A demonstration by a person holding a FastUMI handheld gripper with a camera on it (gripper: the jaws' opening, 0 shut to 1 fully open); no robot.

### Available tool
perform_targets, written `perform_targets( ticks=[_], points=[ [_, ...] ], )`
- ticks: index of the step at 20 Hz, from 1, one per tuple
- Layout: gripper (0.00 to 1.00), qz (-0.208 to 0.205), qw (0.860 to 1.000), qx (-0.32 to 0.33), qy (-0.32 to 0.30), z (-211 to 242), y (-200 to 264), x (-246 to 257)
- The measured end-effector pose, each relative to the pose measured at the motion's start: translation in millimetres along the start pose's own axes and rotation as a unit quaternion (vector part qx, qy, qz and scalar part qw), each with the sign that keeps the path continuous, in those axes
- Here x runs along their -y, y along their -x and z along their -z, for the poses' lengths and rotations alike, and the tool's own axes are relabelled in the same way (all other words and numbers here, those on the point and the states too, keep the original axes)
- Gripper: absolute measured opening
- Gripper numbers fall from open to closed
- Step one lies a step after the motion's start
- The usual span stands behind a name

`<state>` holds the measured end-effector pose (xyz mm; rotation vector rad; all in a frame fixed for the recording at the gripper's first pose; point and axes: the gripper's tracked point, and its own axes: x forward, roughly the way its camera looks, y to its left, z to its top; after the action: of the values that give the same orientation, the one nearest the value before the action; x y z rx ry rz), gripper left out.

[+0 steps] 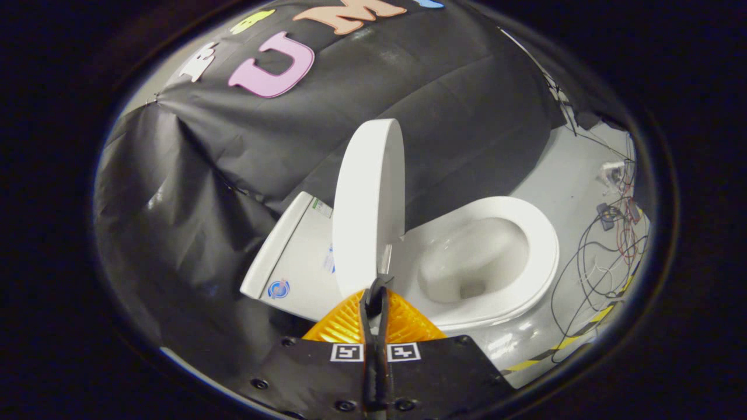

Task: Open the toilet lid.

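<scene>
Right up close, the claw (376, 291) shows its two fingers (344, 324) pressed close together, with only a thin dark gap between them. Nothing sits in that gap as far as I can see, so the claw looks closed and holds nothing. Its tip is right at the low edge of the toilet lid (367, 204), very near it or just touching; I cannot tell which.

That lid is already up. It stands tall and almost straight, just ahead of the fingers, with its long side running up and down. It leans back toward the tank (295, 262), which sits behind it against the black cloth wall (192, 192). On the other side of the lid, the seat (543, 245) lies flat around the open bowl (467, 262).

So the lid rises straight up from the tip of the claw, and the bowl lies off to the side of it. My guess is that the job is nearly done. If the lid needs one more push, it should go toward the tank, gently, so it rests there and does not drop back down on the seat.

Some loose wires (607, 251) lie on the pale floor (566, 175) beyond the bowl, well apart from the claw.
</scene>
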<state>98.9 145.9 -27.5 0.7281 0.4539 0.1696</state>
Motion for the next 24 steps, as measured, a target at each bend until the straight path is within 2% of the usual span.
perform_targets(
  ticks=[8, 17, 24],
  points=[
    [0.01, 0.029, 0.999, 0.03, 0.022, -5, -11, -10],
    [0.0, 0.042, 0.992, 0.053, 0.104, -4, -21, -16],
    [0.01, 0.058, 0.979, 0.087, 0.172, -7, -26, -11]
  ],
)
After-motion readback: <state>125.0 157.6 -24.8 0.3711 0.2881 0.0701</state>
